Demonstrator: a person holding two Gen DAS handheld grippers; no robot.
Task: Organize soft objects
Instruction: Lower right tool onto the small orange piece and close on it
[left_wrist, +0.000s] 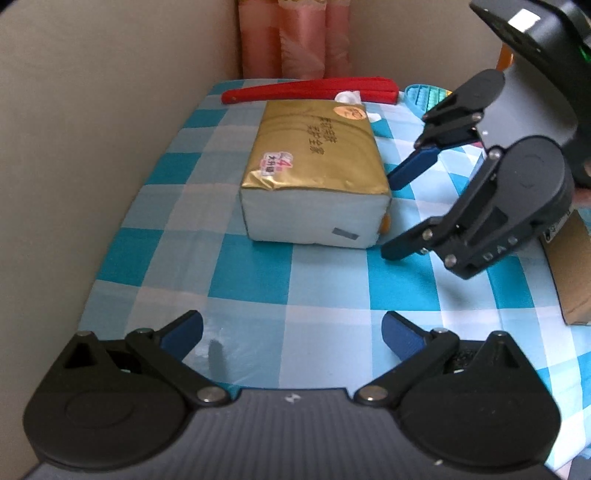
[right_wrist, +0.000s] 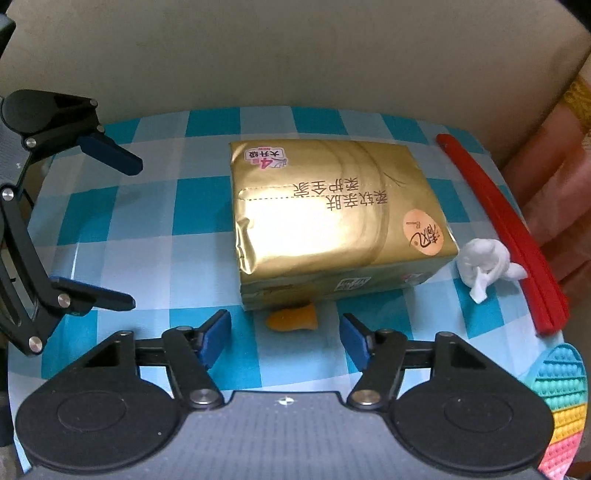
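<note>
Ahead of the left gripper (left_wrist: 291, 332), on the blue-and-white checked cloth (left_wrist: 255, 273): one gold tissue pack (left_wrist: 314, 162), lying flat and well apart from the fingertips. Beyond the pack, one red strip (left_wrist: 310, 90) laid across the far edge, with a bit of white crumpled tissue (left_wrist: 347, 96) peeking out between strip and pack. Off to the far right, one teal bubble mat (left_wrist: 421, 99), partly hidden behind the right gripper (left_wrist: 391, 214). At the right edge, one brown cardboard box (left_wrist: 572, 273). Tucked against the pack's near right corner, a sliver of one small orange piece (left_wrist: 386, 222). Left fingers (left_wrist: 184, 332) spread wide, holding nothing, touching nothing. Right gripper reaching in from the right, jaws apart beside the pack's right side, nothing clamped.

Between and just ahead of the right gripper (right_wrist: 284, 334) fingertips, in the right wrist view: the small orange piece (right_wrist: 293, 319), lying against the near edge of the gold tissue pack (right_wrist: 332, 218). Right fingers (right_wrist: 216, 332) partly open, not pressing on anything. To the right of the pack, the crumpled tissue (right_wrist: 484, 267), then the red strip (right_wrist: 506, 236) running diagonally. At the lower right, the bubble mat (right_wrist: 561, 398), striped teal, yellow and pink. At the left, the left gripper (right_wrist: 131, 232), jaws wide, empty.
</note>
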